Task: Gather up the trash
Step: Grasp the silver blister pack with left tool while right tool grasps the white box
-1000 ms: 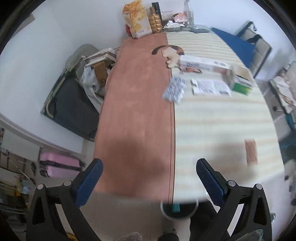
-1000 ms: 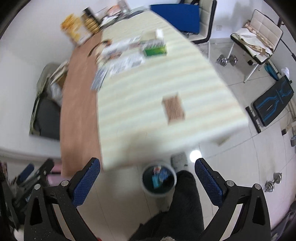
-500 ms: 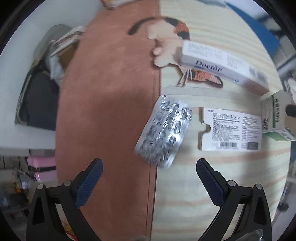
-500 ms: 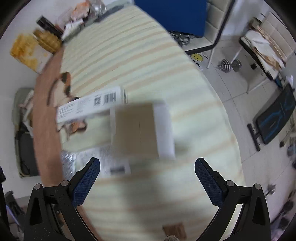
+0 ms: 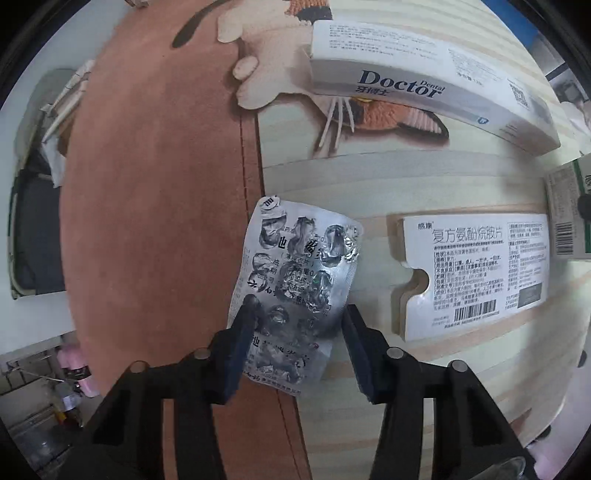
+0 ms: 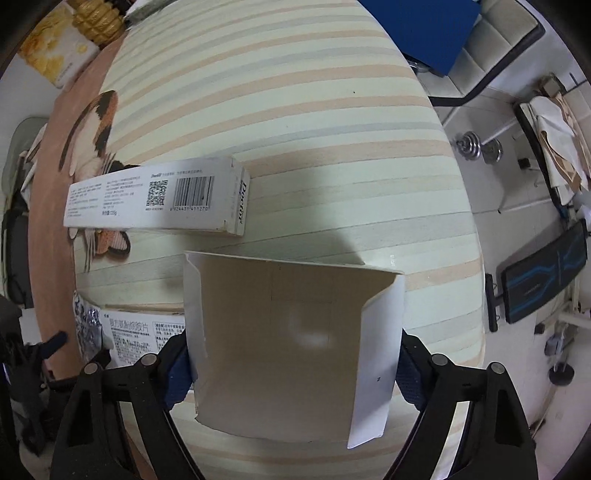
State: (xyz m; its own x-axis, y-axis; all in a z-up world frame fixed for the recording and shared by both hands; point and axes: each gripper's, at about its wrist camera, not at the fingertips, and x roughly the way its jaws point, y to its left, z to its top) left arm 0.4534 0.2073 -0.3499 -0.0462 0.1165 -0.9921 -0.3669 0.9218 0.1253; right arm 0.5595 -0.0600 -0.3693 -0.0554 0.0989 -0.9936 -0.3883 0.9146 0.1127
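A crumpled silver blister pack [image 5: 299, 258] lies flat where the brown cloth [image 5: 159, 221] meets the striped mat [image 5: 369, 184]. My left gripper [image 5: 299, 323] points down over its near half. Its jaws are closing, with one fingertip [image 5: 247, 321] over the pack's left edge and the other at its right edge. An open white carton [image 6: 291, 332], brown inside, stands between the fingers of my right gripper [image 6: 291, 369]. Those jaws are closing too, and both pads sit against the carton's side walls. The blister pack [image 6: 88, 325] also shows at the left of the right wrist view.
A long white "Doctor" toothpaste box [image 5: 424, 88] lies behind the pack, and a flattened medicine carton [image 5: 472, 273] lies to its right. A snack bag [image 6: 51, 48] and a gold bottle [image 6: 98, 18] stand at the far end. A blue chair [image 6: 424, 29] and dumbbells [image 6: 480, 147] are off the table's right edge.
Both grippers swept from the table's near end out over the items and came down. The left jaws narrowed around the blister pack, and the right jaws closed in on the open carton.
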